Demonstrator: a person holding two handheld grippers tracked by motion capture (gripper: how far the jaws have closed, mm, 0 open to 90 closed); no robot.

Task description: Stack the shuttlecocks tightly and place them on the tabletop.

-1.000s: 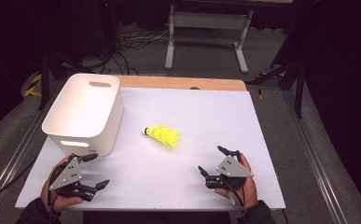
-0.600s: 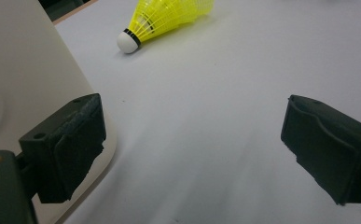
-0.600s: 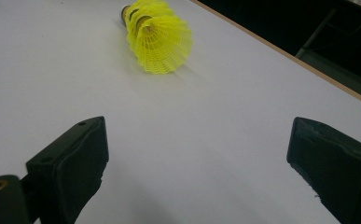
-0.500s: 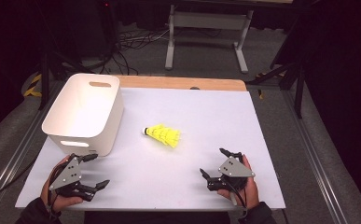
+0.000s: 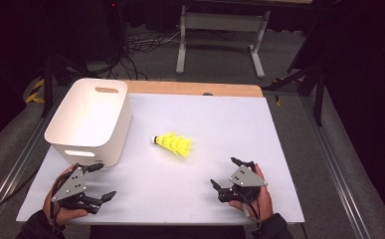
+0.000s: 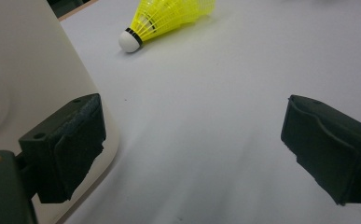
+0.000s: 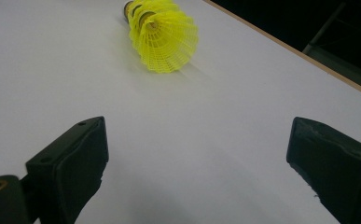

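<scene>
One shuttlecock, one bin, and my two grippers spread wide at the near edge.

The yellow shuttlecock (image 5: 173,145) lies on its side near the middle of the white table (image 5: 240,119), its white cork tip pointing toward the white plastic bin (image 5: 88,119), which stands just beside it at the table's left. My left gripper (image 5: 99,181) sits right at the bin's near corner; in the left gripper view one jaw is just against the bin wall (image 6: 24,70), so that corner crowds my way, while bare tabletop runs from there to the shuttlecock (image 6: 169,18). My right gripper (image 5: 227,173) rests near the table's right front, with bare tabletop between it and the shuttlecock's open skirt (image 7: 166,35). Both grippers are spread wide and hold nothing. Count: one shuttlecock, one bin, two grippers.
</scene>
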